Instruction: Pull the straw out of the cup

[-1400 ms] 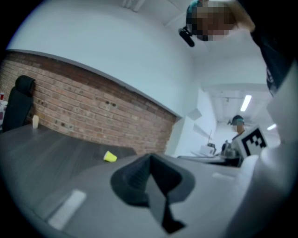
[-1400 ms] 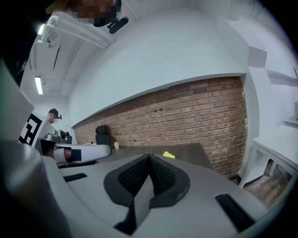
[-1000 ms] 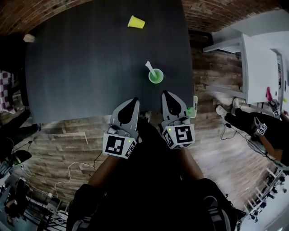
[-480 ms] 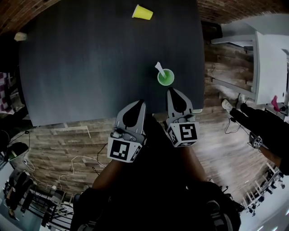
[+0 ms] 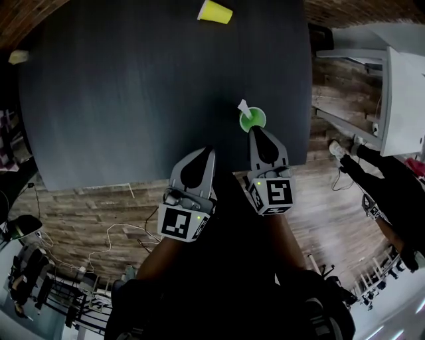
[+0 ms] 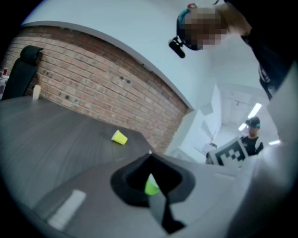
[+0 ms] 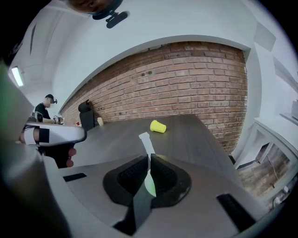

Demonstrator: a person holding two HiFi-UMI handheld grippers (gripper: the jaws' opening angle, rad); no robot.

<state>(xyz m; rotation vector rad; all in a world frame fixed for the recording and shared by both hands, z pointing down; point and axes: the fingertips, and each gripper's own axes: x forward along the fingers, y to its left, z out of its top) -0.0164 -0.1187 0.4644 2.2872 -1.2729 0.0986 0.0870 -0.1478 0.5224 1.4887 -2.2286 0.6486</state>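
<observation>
A green cup (image 5: 253, 119) stands near the right front edge of the dark table (image 5: 133, 99), and a white straw (image 5: 243, 106) leans out of it to the upper left. My right gripper (image 5: 259, 131) is shut, its tip just short of the cup's near side, not touching it. In the right gripper view the straw (image 7: 145, 141) rises above the shut jaws, with a sliver of the cup (image 7: 150, 184) behind them. My left gripper (image 5: 207, 154) is also shut and empty, at the table's front edge left of the cup. The left gripper view shows the cup (image 6: 151, 187) past its jaws.
A yellow cup (image 5: 215, 11) lies on its side at the far edge of the table, also seen as the yellow cup (image 7: 158, 126) in the right gripper view. A small pale object (image 5: 18, 57) sits at the far left corner. White furniture (image 5: 405, 86) and another person (image 5: 378, 192) are at the right.
Both grippers have moved forward toward the table. The right gripper's tip has closed in on the green cup. The cup and straw stand as before.
</observation>
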